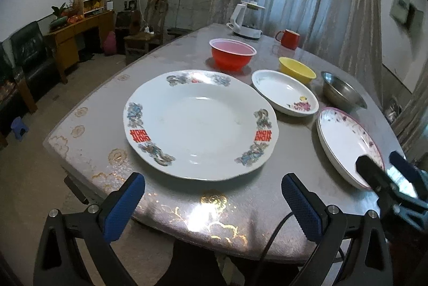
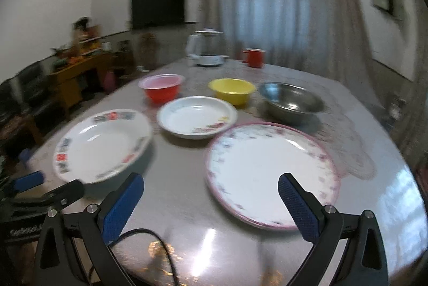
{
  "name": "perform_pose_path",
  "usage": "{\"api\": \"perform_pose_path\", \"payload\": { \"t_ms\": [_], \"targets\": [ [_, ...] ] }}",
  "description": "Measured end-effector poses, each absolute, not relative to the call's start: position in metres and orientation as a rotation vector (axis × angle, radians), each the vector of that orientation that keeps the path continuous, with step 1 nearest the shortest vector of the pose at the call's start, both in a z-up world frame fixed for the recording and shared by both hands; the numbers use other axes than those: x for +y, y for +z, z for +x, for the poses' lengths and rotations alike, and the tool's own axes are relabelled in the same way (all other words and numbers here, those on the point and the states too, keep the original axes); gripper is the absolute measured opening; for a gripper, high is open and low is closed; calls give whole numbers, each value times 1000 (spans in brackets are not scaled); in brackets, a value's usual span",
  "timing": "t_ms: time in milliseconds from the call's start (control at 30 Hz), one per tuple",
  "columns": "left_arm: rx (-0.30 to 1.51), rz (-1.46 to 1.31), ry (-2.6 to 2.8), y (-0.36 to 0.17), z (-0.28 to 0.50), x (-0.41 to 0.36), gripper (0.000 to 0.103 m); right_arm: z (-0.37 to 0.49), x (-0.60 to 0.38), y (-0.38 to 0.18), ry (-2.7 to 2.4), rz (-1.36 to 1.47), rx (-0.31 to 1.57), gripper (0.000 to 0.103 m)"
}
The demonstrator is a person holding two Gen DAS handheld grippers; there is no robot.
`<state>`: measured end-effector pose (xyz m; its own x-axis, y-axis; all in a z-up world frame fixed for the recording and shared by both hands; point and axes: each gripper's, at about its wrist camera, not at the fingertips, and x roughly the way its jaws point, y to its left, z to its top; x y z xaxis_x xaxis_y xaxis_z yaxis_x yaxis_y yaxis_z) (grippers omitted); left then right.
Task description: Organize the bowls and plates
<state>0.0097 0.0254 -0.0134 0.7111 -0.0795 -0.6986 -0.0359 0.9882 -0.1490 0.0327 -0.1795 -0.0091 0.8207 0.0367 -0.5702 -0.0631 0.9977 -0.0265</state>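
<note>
Six pieces of crockery lie spread singly, nothing stacked yet, on the grey, glossy table (image 1: 187, 50). Seen from the left wrist, the big white plate with red double-happiness characters and blue-grey rim motifs (image 1: 200, 125) sits at centre, straight ahead of the left gripper (image 1: 212, 200), whose blue-padded jaws are spread wide and hold nothing. At two o'clock from that plate lies the small white dish with a pink flower print (image 1: 285, 93); at twelve, the red plastic bowl (image 1: 232, 54); beyond the dish, the yellow bowl (image 1: 297, 70) and the steel bowl (image 1: 342, 94). At three o'clock the pink-rimmed white plate (image 2: 270, 173) lies before the right gripper (image 2: 211, 201), likewise spread and empty, probably lined up to take its near edge. The only legible writing is those red characters. A white kettle (image 1: 246, 21) and a red mug (image 1: 289, 39) stand at the far edge.
</note>
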Motion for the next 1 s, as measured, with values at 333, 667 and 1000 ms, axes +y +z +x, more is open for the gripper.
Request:
{"api": "perform_pose_path", "payload": {
  "t_ms": [333, 667, 1000],
  "targets": [
    [793, -137, 8, -15, 15, 33, 103, 47, -170, -24, 69, -71, 692, 103],
    [733, -201, -72, -12, 20, 65, 103, 63, -170, -22, 102, -49, 716, 99],
    [755, -436, -112, -22, 39, 122, 103, 84, -164, -37, 224, 41, 773, 70]
  ]
}}
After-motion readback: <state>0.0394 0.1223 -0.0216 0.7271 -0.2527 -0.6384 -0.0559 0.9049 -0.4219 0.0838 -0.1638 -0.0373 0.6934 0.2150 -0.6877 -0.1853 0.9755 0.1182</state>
